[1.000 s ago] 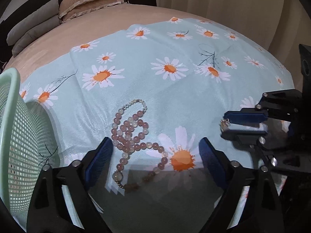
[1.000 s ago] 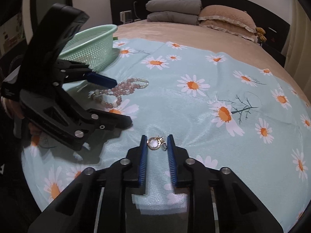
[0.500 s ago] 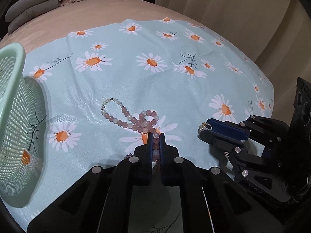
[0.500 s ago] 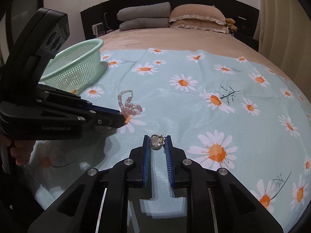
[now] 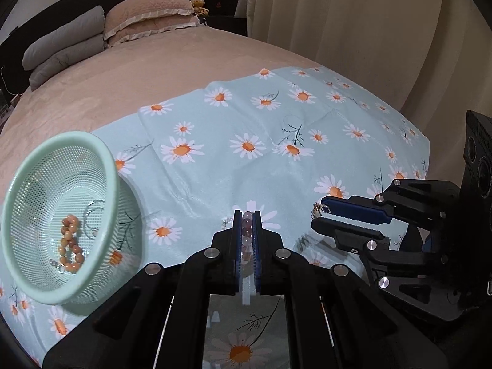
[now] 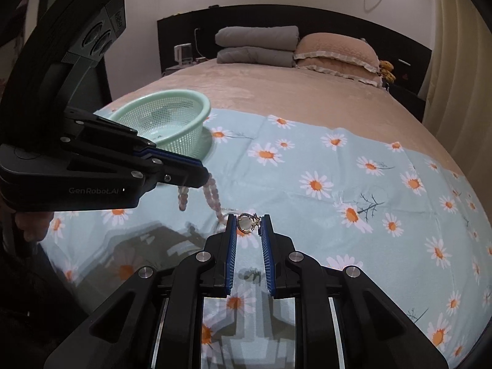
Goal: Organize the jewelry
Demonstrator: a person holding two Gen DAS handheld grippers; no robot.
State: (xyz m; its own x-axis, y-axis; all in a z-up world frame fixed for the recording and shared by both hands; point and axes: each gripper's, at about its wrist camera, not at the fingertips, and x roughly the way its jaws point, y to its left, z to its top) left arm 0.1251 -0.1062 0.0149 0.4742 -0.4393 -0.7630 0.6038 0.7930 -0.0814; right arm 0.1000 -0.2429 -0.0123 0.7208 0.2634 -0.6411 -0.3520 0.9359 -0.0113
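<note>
My left gripper (image 5: 247, 215) is shut on a pink bead necklace (image 5: 247, 233) and holds it above the daisy cloth; in the right wrist view the necklace (image 6: 212, 198) hangs in loops from that gripper (image 6: 205, 176). My right gripper (image 6: 248, 219) is shut on a small gold ring-shaped piece (image 6: 247, 224), which also shows at its tips in the left wrist view (image 5: 318, 210). A green mesh basket (image 5: 106, 166) stands at the left, holding an orange bead bracelet (image 5: 70, 247) and a thin hoop.
The light-blue daisy cloth (image 5: 246, 129) covers the near part of a beige bed (image 5: 138, 70). Pillows (image 6: 335, 50) and folded grey blankets (image 6: 256, 46) lie at the headboard. Curtains (image 5: 338, 15) hang to the right.
My left gripper closed on the pink necklace and lifted it off the cloth, moving toward the basket. My right gripper kept hold of the gold piece and rose with it.
</note>
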